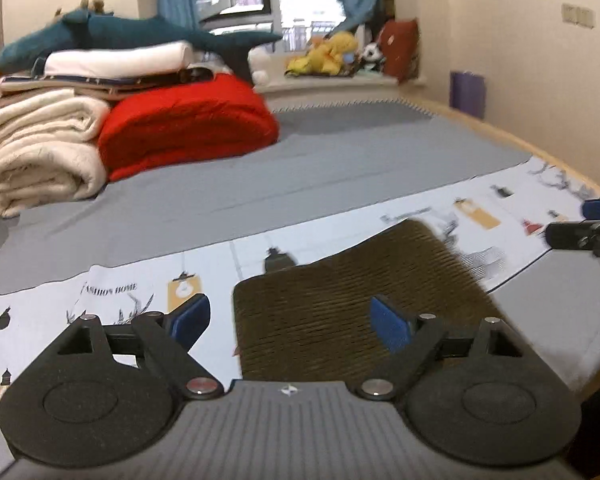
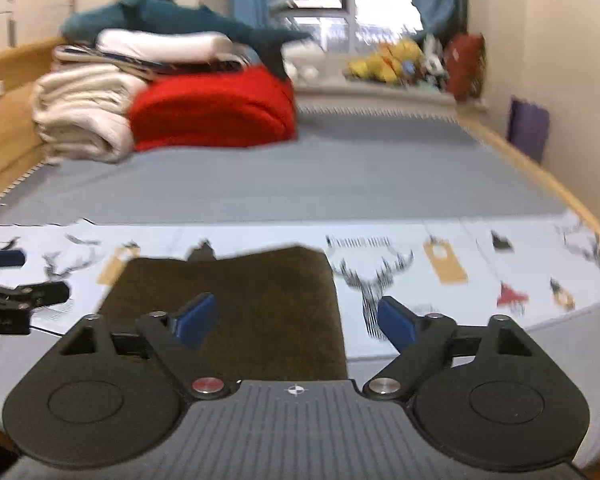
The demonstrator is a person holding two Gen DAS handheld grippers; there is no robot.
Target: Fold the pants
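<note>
The pants (image 1: 340, 300) are dark olive-brown ribbed cloth, folded into a compact rectangle on the printed white sheet (image 1: 100, 304) at the near edge of the bed. They also show in the right wrist view (image 2: 240, 312). My left gripper (image 1: 292, 322) is open and empty, above the pants' near left part. My right gripper (image 2: 296, 320) is open and empty, above the pants' near right edge. The right gripper shows at the right edge of the left wrist view (image 1: 596, 224). The left gripper shows at the left edge of the right wrist view (image 2: 4, 280).
A grey bed cover (image 1: 300, 176) stretches behind the printed sheet. A red quilt (image 1: 188, 124) and cream blankets (image 1: 40, 148) are stacked at the far left, with a blue plush shark (image 1: 140, 32) on top. Plush toys (image 1: 332, 54) sit on the window ledge. A wooden bed rim (image 1: 540, 148) runs along the right.
</note>
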